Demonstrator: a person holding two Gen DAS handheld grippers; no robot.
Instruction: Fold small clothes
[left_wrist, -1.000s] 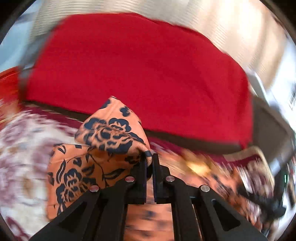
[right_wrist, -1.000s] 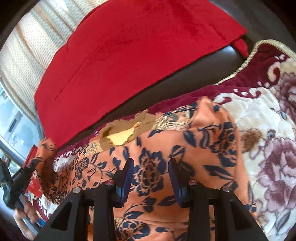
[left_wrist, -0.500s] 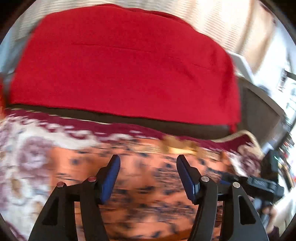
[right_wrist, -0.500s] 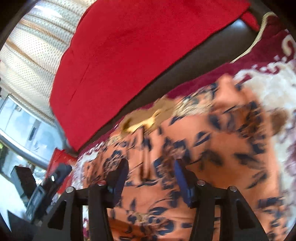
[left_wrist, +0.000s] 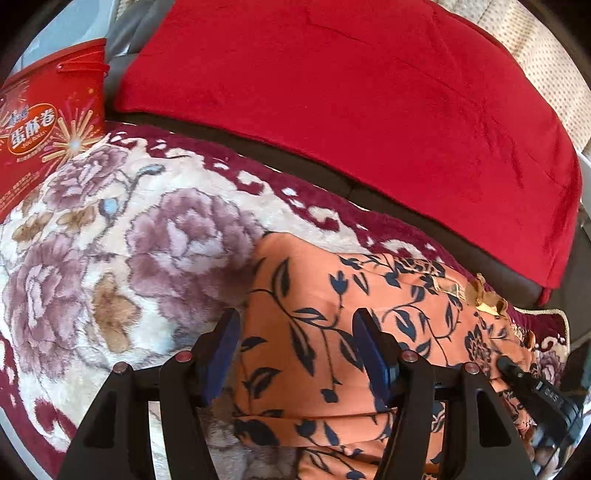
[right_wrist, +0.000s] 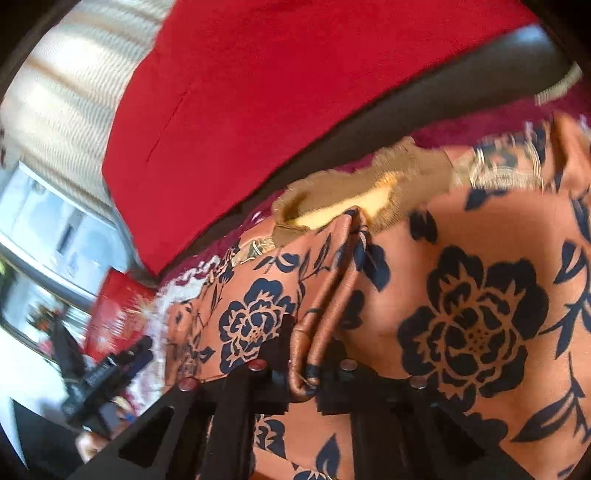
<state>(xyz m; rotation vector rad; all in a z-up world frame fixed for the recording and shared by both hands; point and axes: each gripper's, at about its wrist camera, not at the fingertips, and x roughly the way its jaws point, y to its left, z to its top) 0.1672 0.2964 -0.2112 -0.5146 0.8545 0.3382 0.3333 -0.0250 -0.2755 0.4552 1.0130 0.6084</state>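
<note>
An orange garment with dark blue flowers (left_wrist: 332, 302) lies on a floral plush blanket (left_wrist: 110, 251). My left gripper (left_wrist: 295, 347) is open and empty, its blue pads straddling the garment's left edge just above it. In the right wrist view the garment (right_wrist: 480, 295) fills the frame, with a gold collar (right_wrist: 354, 195) at its far edge. My right gripper (right_wrist: 306, 376) is shut on a bunched ridge of the garment's fabric (right_wrist: 332, 277), lifted off the rest. The other gripper shows at the left of that view (right_wrist: 107, 373).
A red cushion (left_wrist: 351, 92) leans on the dark sofa back behind the blanket. A red printed box (left_wrist: 40, 125) stands at the far left. Pale curtains (right_wrist: 62, 81) and a window are behind. The right gripper's body shows at the lower right of the left wrist view (left_wrist: 535, 391).
My left gripper let go of the garment, opened, and moved to its left edge. My right gripper, open before, closed on a fold of the fabric and raised it.
</note>
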